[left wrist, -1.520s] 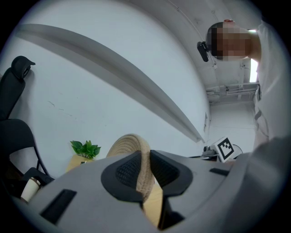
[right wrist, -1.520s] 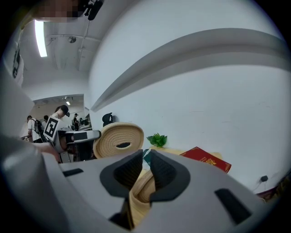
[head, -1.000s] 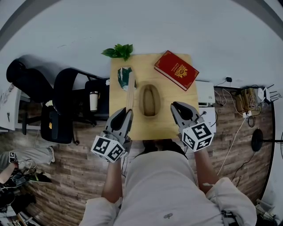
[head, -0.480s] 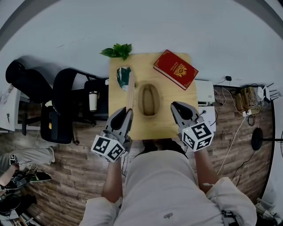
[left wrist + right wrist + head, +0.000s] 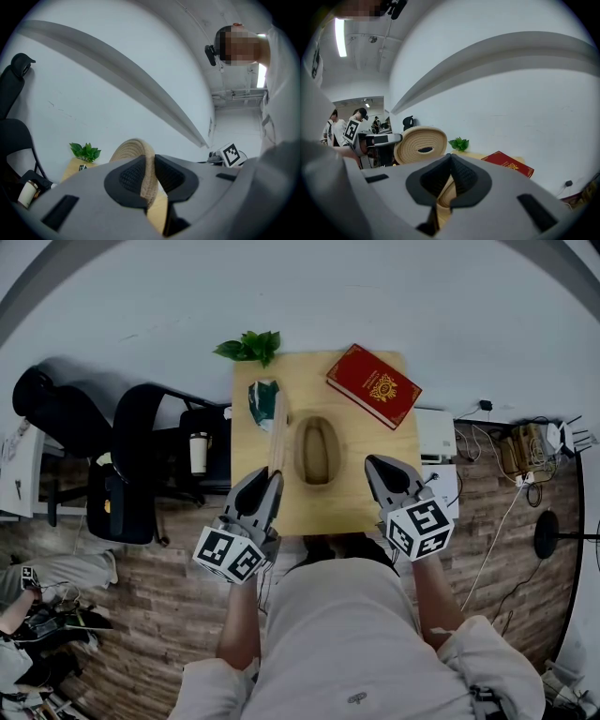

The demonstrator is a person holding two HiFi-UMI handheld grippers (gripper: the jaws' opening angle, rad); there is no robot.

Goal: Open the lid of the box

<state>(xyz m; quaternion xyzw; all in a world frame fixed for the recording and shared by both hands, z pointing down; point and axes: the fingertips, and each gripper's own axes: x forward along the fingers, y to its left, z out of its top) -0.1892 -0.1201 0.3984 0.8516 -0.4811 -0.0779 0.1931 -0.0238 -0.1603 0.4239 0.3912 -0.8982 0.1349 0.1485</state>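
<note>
Left gripper: my jaws were narrowly apart, clamped on the woven lid's rim, holding it upright on edge so the box lay uncovered.
Box: open at the middle of the table, lid just beside it toward the left edge.
Right gripper: my jaws had just been closing and met on nothing; it was parked near the near right corner, spare, I judged.

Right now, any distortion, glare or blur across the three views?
Head view: heavy fisheye, dark corners, table sharp. Left gripper view: wall ledge bows into an arc, lid weave readable. Right gripper view: ceiling light blows out.
</note>
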